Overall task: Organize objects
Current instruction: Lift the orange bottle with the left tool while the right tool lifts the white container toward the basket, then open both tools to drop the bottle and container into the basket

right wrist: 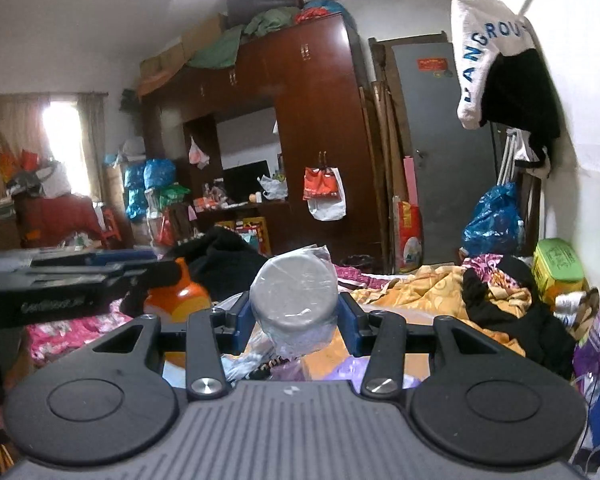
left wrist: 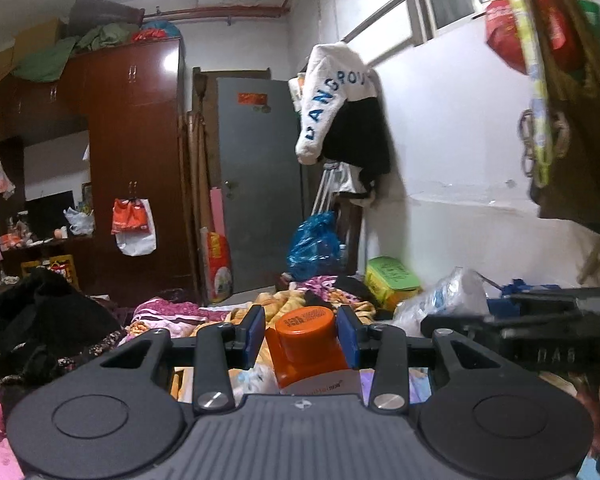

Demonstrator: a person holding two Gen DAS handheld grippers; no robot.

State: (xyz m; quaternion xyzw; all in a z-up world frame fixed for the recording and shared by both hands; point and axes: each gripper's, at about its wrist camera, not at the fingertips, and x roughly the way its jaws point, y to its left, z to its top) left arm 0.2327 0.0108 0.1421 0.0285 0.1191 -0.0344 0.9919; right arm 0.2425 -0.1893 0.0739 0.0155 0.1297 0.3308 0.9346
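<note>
My left gripper (left wrist: 302, 330) is shut on an orange-capped bottle (left wrist: 306, 336), held above the cluttered bed. The same orange bottle (right wrist: 180, 296) and the left gripper body (right wrist: 60, 288) show at the left of the right wrist view. My right gripper (right wrist: 294, 316) is shut on a grey round container wrapped in clear plastic (right wrist: 294, 300). The right gripper (left wrist: 540, 332) shows at the right of the left wrist view, close beside the left one.
The bed is piled with an orange-yellow quilt (right wrist: 412, 292), pink bedding (left wrist: 168, 316), black clothes (left wrist: 40, 312) and plastic bags (left wrist: 444, 300). A green-lidded box (left wrist: 392, 280) sits by the wall. A brown wardrobe (left wrist: 136, 160), grey door (left wrist: 260, 184) and hanging clothes (left wrist: 340, 108) stand beyond.
</note>
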